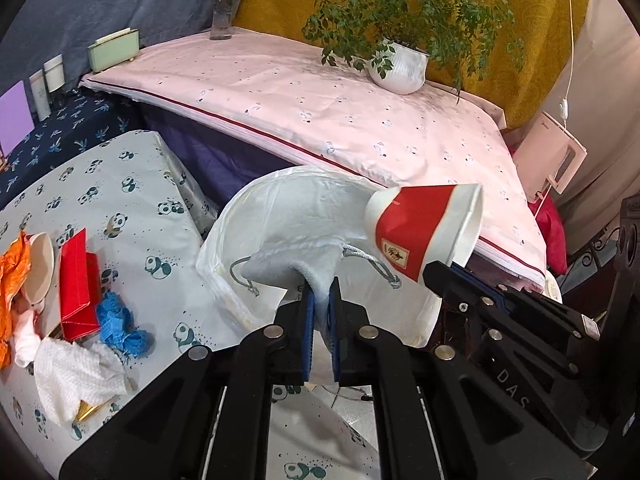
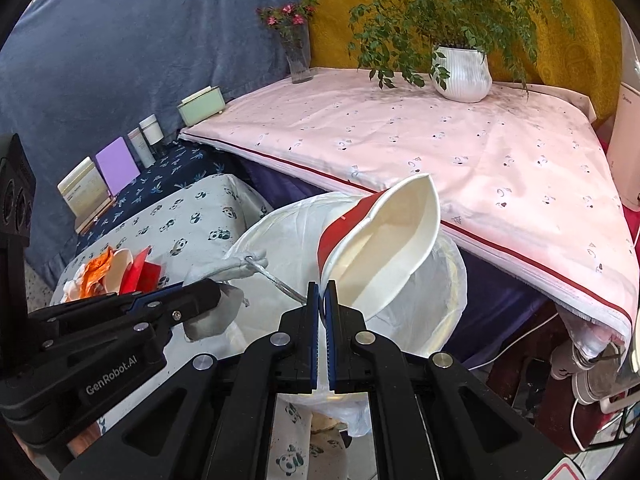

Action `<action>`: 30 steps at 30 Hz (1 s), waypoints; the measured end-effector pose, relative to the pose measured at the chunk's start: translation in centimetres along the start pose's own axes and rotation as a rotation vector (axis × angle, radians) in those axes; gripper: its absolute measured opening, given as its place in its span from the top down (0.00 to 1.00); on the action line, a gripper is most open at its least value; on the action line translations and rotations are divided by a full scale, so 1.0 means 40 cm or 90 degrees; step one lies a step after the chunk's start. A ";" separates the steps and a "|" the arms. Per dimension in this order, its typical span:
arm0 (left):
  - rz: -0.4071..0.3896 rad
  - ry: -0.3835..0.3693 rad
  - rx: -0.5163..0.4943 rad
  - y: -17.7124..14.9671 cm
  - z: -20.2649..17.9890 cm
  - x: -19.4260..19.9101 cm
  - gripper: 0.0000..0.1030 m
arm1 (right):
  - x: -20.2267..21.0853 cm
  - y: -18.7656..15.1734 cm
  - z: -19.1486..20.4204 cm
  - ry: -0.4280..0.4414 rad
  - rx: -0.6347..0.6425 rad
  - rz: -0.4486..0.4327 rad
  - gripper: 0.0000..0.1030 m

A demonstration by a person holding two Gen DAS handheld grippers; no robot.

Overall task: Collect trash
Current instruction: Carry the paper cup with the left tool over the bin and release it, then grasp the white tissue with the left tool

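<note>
left gripper (image 1: 320, 300): my jaws clamp grey pouch (image 1: 296, 260) at bag (image 1: 256, 216) rim
right gripper (image 2: 322, 292): my jaws pinch paper cup (image 2: 380, 248)
tip: release only once cup is over bag mouth

Right tool (image 2: 322, 292) pinches squashed paper cup (image 2: 384, 248) over white bag (image 2: 448, 300).

Back wall: I see a blue cloth (image 2: 120, 48) beside a mustard cloth (image 2: 560, 32).
Furniture: a pink-covered table (image 2: 440, 152), a panda-print table (image 1: 120, 200) lower in front.
Light: soft, even daylight.
</note>
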State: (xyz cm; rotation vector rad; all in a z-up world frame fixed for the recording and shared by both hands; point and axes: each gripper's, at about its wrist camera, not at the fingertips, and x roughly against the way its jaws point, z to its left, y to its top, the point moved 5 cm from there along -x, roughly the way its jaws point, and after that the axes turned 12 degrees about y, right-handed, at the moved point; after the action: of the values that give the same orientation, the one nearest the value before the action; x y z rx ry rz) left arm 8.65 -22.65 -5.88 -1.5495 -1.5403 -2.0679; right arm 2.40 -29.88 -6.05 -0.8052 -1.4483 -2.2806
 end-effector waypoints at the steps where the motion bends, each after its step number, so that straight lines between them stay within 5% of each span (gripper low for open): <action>1: 0.001 0.002 0.000 0.001 0.001 -0.004 0.86 | -0.003 0.003 -0.001 0.001 -0.001 -0.001 0.96; 5: -0.021 0.020 0.021 0.015 0.020 -0.002 0.45 | -0.011 0.019 -0.002 -0.002 -0.002 -0.013 0.91; 30: -0.051 0.084 0.118 -0.012 0.213 0.098 0.31 | 0.056 0.045 0.122 0.001 0.039 -0.055 0.44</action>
State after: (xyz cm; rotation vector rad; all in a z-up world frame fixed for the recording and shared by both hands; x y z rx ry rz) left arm 11.94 -14.17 -3.59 -1.2819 -1.7154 -1.9573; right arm 3.00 -26.19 -1.80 -0.7361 -1.5718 -2.2866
